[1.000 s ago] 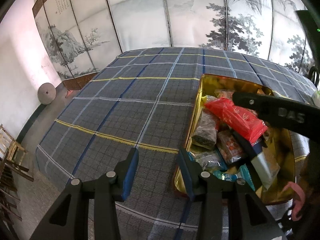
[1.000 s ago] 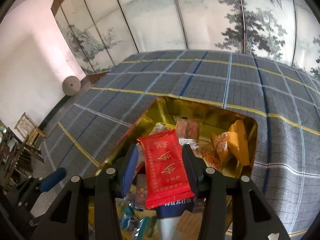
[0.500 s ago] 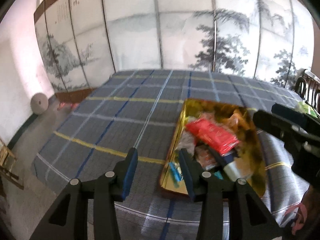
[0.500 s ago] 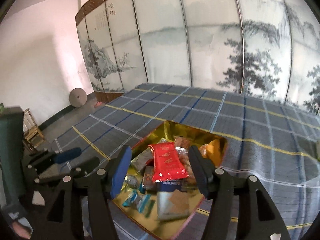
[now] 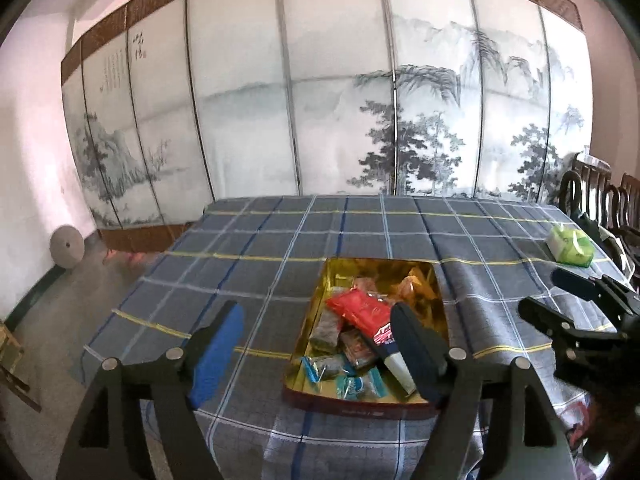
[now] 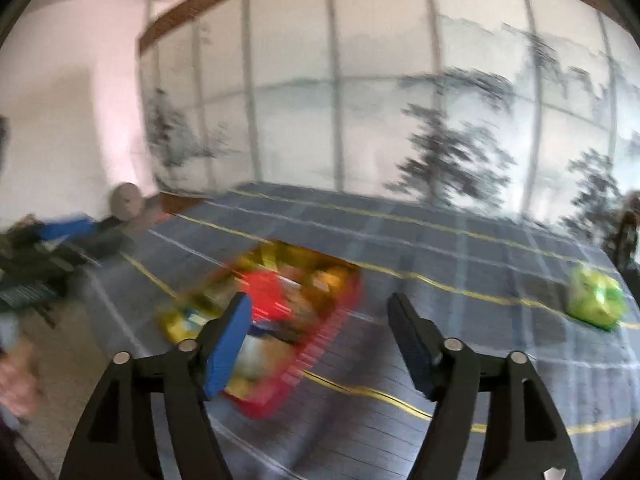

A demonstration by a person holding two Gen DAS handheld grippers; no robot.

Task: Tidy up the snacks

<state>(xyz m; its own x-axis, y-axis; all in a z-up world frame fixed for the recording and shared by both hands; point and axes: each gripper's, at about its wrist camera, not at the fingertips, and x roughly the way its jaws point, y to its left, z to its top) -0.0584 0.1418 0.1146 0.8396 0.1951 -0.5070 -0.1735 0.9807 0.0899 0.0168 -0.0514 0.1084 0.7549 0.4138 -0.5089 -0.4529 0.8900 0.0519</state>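
Observation:
A gold tin point(image 5: 360, 408) full of wrapped snacks sits on the plaid-covered table point(image 5: 240, 264). A red packet point(image 5: 360, 312) lies on top of the pile. My left gripper point(image 5: 316, 344) hovers above and short of the tin's near left corner; its jaws are opening wide and nothing is between them. My right gripper point(image 5: 560, 300) hangs off the tin's right side. The right wrist view is blurred: the tin point(image 6: 320, 352) and red packet point(image 6: 272, 292) lie ahead to the left, and the right gripper point(image 6: 318, 308) is opening with nothing between its pads.
A green packet point(image 5: 570, 246) lies alone on the cloth at the far right, also in the right wrist view as a green packet point(image 6: 596, 300). A painted folding screen point(image 5: 320, 120) stands behind the table. Dark wooden chairs point(image 5: 592, 192) stand at the right. A round stone disc point(image 5: 66, 246) rests on the floor at the left.
The right gripper let go of the red packet, which now lies on the snacks in the tin. Both grippers drew back and upward from the tin, and their jaws spread wider.

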